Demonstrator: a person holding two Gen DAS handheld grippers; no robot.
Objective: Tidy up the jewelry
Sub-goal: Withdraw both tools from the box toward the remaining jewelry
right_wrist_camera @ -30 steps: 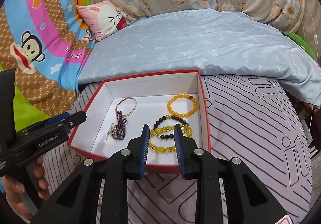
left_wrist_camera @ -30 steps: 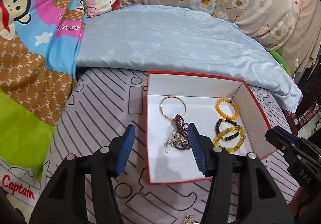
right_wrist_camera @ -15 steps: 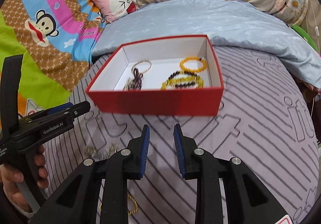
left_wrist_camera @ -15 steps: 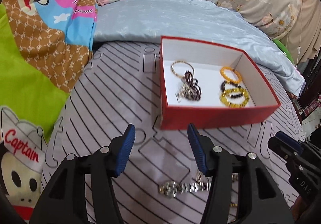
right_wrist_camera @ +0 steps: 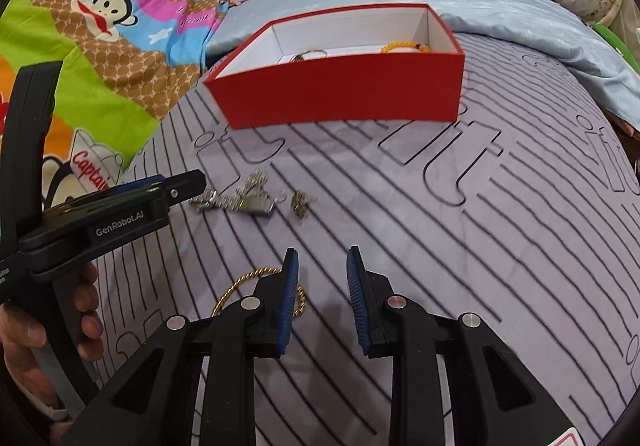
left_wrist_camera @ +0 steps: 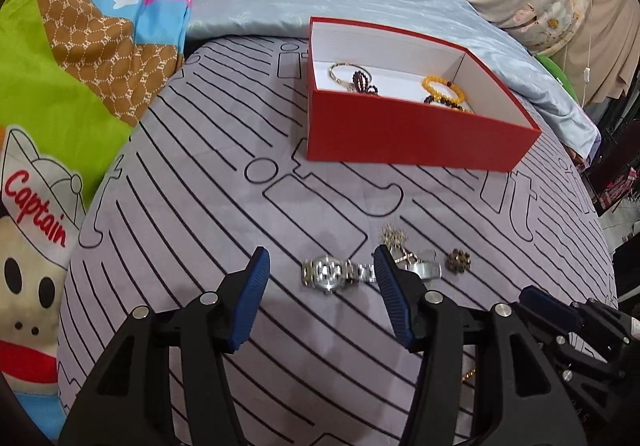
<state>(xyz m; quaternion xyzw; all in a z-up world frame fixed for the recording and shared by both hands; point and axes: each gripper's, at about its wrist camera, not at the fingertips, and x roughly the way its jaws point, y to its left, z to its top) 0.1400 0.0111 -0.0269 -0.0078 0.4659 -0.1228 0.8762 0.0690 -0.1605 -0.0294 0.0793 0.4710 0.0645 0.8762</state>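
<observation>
A red box with a white inside stands on the lilac striped bedspread and holds a gold bangle, dark beads and a yellow bead bracelet. Nearer to me lie a silver watch, a silver chain tangle and a small brown brooch. My left gripper hangs open just above the watch, not touching it. My right gripper is open with nothing between its fingers. A gold twisted bracelet lies beside its left finger, partly hidden. The watch and brooch lie beyond it.
A pale blue quilt and floral cushions rise behind the box. A bright cartoon blanket covers the left side. A hand holds the left gripper at the left of the right wrist view. The bed's edge drops off at the right.
Both grippers have drawn back from over the box and come down toward the bedspread. The box now sits farther off, and the loose watch, chain, brooch and gold bracelet have come into view.
</observation>
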